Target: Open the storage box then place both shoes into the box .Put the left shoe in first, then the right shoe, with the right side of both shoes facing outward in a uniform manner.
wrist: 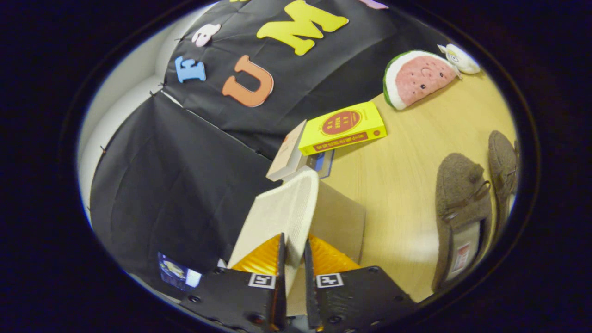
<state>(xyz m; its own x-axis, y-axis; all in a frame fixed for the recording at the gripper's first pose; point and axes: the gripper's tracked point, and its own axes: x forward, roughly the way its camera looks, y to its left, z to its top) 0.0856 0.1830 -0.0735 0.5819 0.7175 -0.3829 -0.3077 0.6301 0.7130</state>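
1. Storage box: sits directly ahead of the claw, its beige fabric lid raised and seen nearly edge-on, running forward from between the fingers. The box wall shows just beyond the lid, on the shoes' side of it.

2. Claw: fingers drawn almost together, with the lid's edge passing through the narrow gap between them. Both fingers appear to press on the lid, so the claw is judged to be gripping it.

3. Shoes: two brown slipper-type shoes lie side by side on the wooden table, well off to the claw's side and clear of the box. The nearer shoe is closer to the box; the farther shoe lies beyond it. Which is left and which is right cannot be told.

4. Background items: a stack of books lies beyond the box; a watermelon-slice plush and a small white toy lie farther off.

5. Progress: the opening step is judged under way, the lid lifted. Neither shoe is in the box; both placements, left first, and the matching of their outward sides remain to be done.
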